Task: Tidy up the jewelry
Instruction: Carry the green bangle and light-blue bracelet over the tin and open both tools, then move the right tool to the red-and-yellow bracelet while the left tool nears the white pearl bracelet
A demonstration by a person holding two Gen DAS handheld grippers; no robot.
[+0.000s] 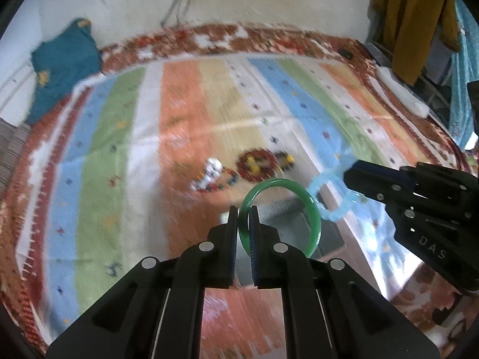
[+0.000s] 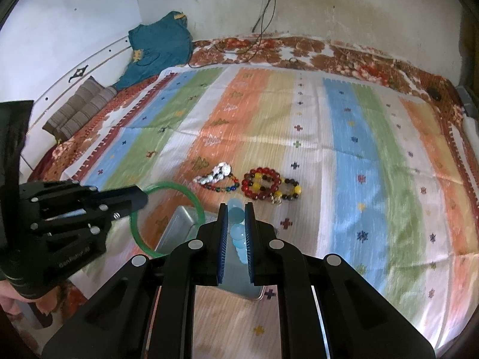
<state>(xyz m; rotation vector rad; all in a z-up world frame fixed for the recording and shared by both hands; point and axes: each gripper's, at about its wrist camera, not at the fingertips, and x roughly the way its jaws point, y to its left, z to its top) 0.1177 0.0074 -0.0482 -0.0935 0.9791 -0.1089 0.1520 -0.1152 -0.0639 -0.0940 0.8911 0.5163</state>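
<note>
My left gripper (image 1: pixel 243 209) is shut on a green bangle (image 1: pixel 311 209) and holds it above a metal tray (image 1: pixel 287 224). In the right wrist view the left gripper (image 2: pixel 143 199) shows at the left with the bangle (image 2: pixel 196 200). My right gripper (image 2: pixel 236 209) is shut on a light blue bead bracelet (image 2: pixel 236 230) over the tray (image 2: pixel 176 224); in the left wrist view it (image 1: pixel 347 175) holds the blue bracelet (image 1: pixel 332 209). A red and yellow bead bracelet (image 2: pixel 262 184), a dark bead bracelet (image 2: pixel 292 191) and a white and multicolour bead strand (image 2: pixel 217 178) lie on the striped cloth (image 2: pixel 344 149).
The striped cloth covers a bed with a floral sheet (image 2: pixel 299 48). A teal garment (image 2: pixel 158 45) and striped cushions (image 2: pixel 77 110) lie at the far left by the wall. A mustard garment (image 1: pixel 416 21) hangs at the right.
</note>
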